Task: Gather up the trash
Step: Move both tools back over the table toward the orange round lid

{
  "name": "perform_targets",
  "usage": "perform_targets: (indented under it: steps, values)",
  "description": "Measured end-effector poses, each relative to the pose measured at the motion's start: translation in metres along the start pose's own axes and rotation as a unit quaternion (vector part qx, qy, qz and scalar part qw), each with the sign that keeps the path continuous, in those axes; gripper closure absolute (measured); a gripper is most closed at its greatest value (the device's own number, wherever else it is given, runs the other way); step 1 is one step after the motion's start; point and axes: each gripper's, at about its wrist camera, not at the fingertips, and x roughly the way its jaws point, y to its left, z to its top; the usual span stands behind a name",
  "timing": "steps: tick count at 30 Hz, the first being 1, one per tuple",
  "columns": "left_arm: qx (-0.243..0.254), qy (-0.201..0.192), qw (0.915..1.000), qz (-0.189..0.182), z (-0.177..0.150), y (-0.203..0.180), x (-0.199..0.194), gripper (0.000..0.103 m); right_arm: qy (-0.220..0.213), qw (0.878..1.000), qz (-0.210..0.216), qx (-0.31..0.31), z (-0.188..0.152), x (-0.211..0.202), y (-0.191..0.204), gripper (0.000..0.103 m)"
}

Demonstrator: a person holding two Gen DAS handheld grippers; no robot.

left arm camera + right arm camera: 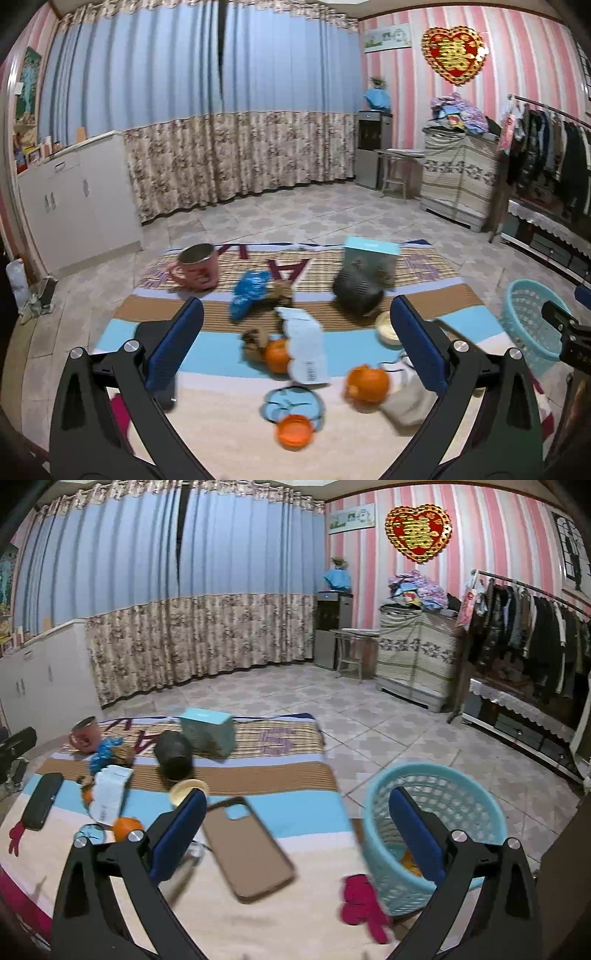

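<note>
Plainly, both sets of jaws stand spread wide and hold nothing. The left gripper [295,350] hangs over the near part of the striped blanket [221,424], above a scatter of orange peel pieces [367,382], an orange round lid [294,432], a white crumpled receipt-like wrapper [306,347], a blue crinkled wrapper [247,295] and brown scraps [255,341]. The right gripper [297,834] faces the light blue perforated plastic basket [436,830], which stands on the tiled floor at the blanket's right edge with something orange already lying in its bottom.

The chief risk is mistaking keepers for trash: a brown phone case [247,849], a black glasses case [42,805], a pink enamel mug [195,269], a dark ribbed cylinder [356,295] and a teal box [371,254] lie among the litter, and wide jaws could close on two things at once. The peel pieces look curved and slippery, so a shallow pinch might let one roll away. The thin wrapper lies flat on soft cloth; the jaws may gather blanket with it. A release short of the basket's rim would drop trash on the floor, and a knock could tip the light basket.
</note>
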Motion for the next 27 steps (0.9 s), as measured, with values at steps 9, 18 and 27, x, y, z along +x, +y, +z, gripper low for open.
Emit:
perform_targets:
  steps: [9, 18, 27]
  values:
    - [-0.031, 0.021, 0.999, 0.024, -0.002, 0.055, 0.044, 0.005, -0.008, 1.0, 0.018, 0.01, 0.014, 0.031, 0.04, 0.006]
    - [-0.05, 0.064, 0.9966, 0.01, -0.034, 0.071, 0.086, 0.006, 0.023, 1.0, -0.001, -0.011, -0.006, 0.071, 0.056, 0.006]
    - [-0.02, 0.118, 0.9923, -0.033, -0.058, 0.037, 0.128, 0.012, 0.055, 0.998, -0.011, -0.019, -0.016, 0.097, 0.06, 0.006]
